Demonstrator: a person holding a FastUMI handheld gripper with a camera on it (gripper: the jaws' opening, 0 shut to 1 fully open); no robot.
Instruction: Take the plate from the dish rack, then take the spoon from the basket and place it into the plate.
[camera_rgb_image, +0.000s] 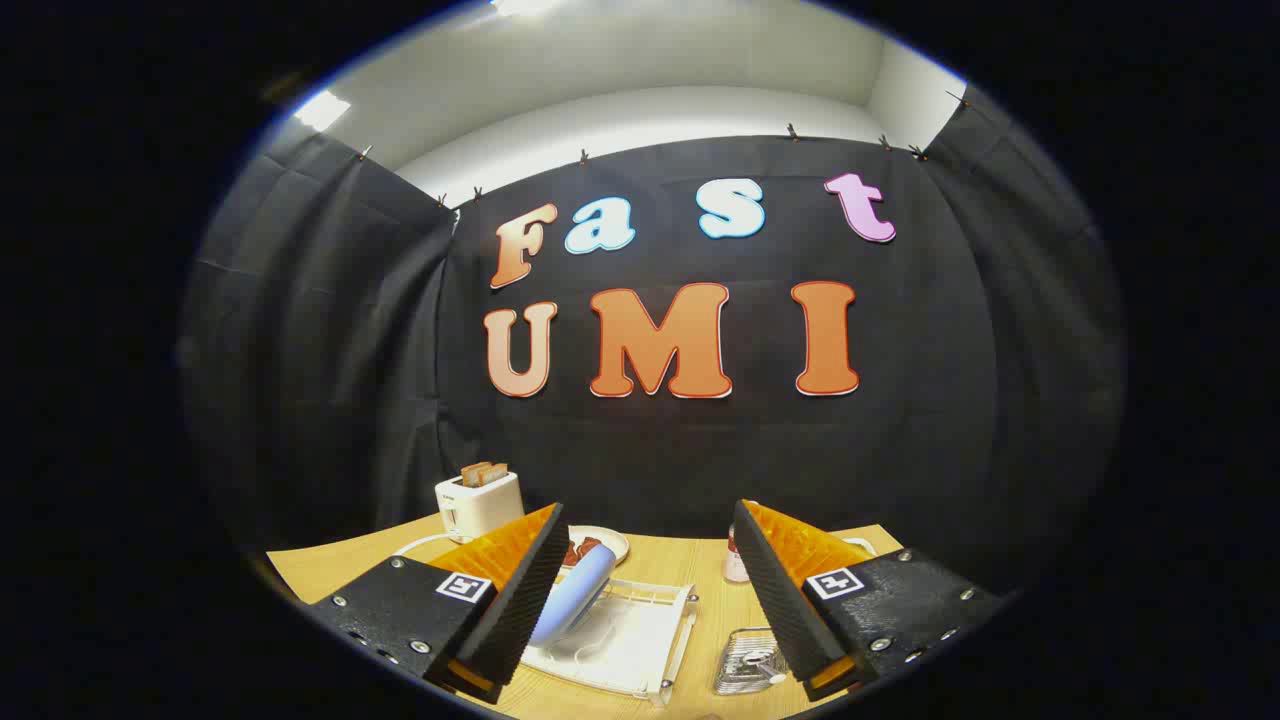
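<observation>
Tongs (650, 560) spread wide, plate (575, 595) in dish rack (640, 640) between fingers

No words, brands or numbers could be read on any object. The gripper (648, 510), its fingers spread apart over the table and holding nothing, carried one black-and-white square marker on the left finger (463, 587) and another on the right (834, 582). A small dark mark on the toaster (478, 503) was too tiny to read.

Bright ceiling lights (322, 110) glare overhead; the pale wooden surface (660, 570) is evenly lit and sharp; fisheye bending curves the edges.
</observation>
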